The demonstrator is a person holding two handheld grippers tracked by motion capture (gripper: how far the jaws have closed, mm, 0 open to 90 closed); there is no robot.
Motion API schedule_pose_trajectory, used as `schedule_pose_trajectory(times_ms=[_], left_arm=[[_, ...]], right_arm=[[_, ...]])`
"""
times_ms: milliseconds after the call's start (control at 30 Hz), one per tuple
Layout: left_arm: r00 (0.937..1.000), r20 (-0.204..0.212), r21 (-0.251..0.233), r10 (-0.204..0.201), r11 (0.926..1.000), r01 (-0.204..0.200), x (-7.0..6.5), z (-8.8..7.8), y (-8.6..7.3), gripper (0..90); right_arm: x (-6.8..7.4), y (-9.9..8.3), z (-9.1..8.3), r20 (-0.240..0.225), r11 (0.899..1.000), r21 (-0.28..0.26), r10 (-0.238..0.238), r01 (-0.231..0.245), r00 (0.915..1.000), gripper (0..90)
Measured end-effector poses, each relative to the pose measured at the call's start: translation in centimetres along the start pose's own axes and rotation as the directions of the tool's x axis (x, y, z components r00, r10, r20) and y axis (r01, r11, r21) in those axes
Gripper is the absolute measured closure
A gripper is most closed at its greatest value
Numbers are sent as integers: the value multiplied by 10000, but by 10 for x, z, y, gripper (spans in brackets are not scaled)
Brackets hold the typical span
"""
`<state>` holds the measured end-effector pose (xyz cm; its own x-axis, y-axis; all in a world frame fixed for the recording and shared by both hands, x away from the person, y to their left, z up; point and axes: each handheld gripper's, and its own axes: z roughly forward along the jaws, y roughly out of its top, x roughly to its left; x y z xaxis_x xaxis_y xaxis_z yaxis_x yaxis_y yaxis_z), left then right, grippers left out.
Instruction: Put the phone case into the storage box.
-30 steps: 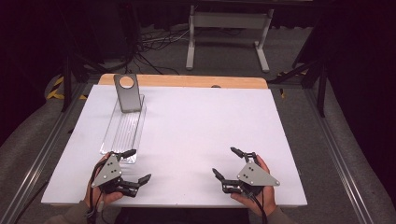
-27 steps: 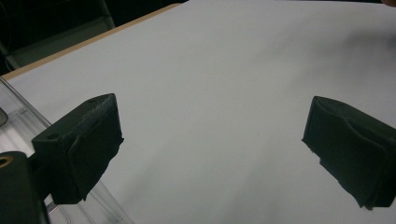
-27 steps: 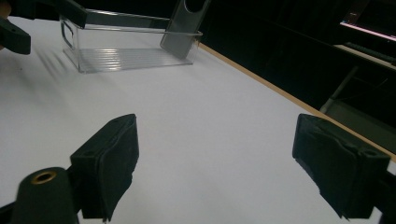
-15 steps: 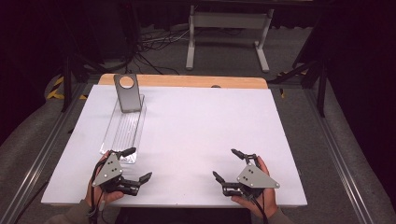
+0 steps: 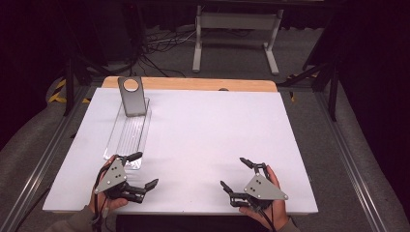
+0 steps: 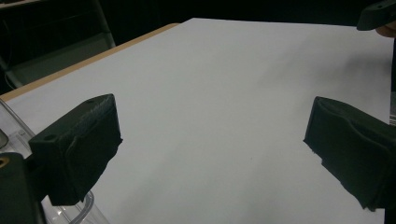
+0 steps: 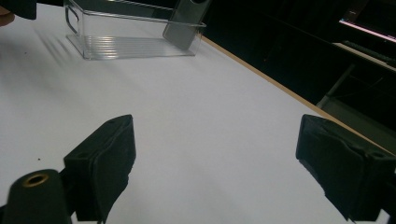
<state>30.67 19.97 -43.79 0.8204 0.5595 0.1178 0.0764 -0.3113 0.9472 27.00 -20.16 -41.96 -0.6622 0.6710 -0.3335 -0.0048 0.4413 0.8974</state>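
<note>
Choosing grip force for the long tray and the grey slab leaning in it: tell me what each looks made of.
Long clear ribbed tray: apparently transparent hard plastic, glossy; the white table shows through its walls and the floor catches light in ridges. Flat grey slab with a round pale disc: matte, evenly grey, thin and stiff; it could be metal or plastic, the look leaves that open.

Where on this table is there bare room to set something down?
The white table is bare from the clear tray rightward to the far and right edges, and between the left gripper and right gripper. Only the left strip, holding the tray and grey block, is crowded.
</note>
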Motion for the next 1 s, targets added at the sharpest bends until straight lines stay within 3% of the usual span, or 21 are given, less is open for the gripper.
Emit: schedule_pose_trajectory(times_ms=[133, 467, 533, 800, 1000], left_arm=[[9998, -48, 8, 214, 9998, -214, -2, 0, 1, 41], [9999, -117, -93, 104, 9999, -106, 0, -3, 3, 43], [9998, -170, -298, 94, 9995, -99, 0, -5, 5, 43], [9998, -146, -217, -104, 9997, 101, 5, -2, 3, 45], [9999, -99, -110, 139, 9998, -140, 4, -1, 3, 46]], right_arm=[[-1, 1, -2, 29, 9999, -117, 3, -3, 10000, 127], [0, 2, -1, 25, 9999, -102, -46, 47, 10000, 127], [0, 2, -1, 32, 9999, -97, -58, 58, 10000, 127], [-3, 2, -1, 130, 9999, -137, -21, 23, 9999, 127], [-2, 2, -1, 127, 9999, -89, -101, 102, 9999, 127]])
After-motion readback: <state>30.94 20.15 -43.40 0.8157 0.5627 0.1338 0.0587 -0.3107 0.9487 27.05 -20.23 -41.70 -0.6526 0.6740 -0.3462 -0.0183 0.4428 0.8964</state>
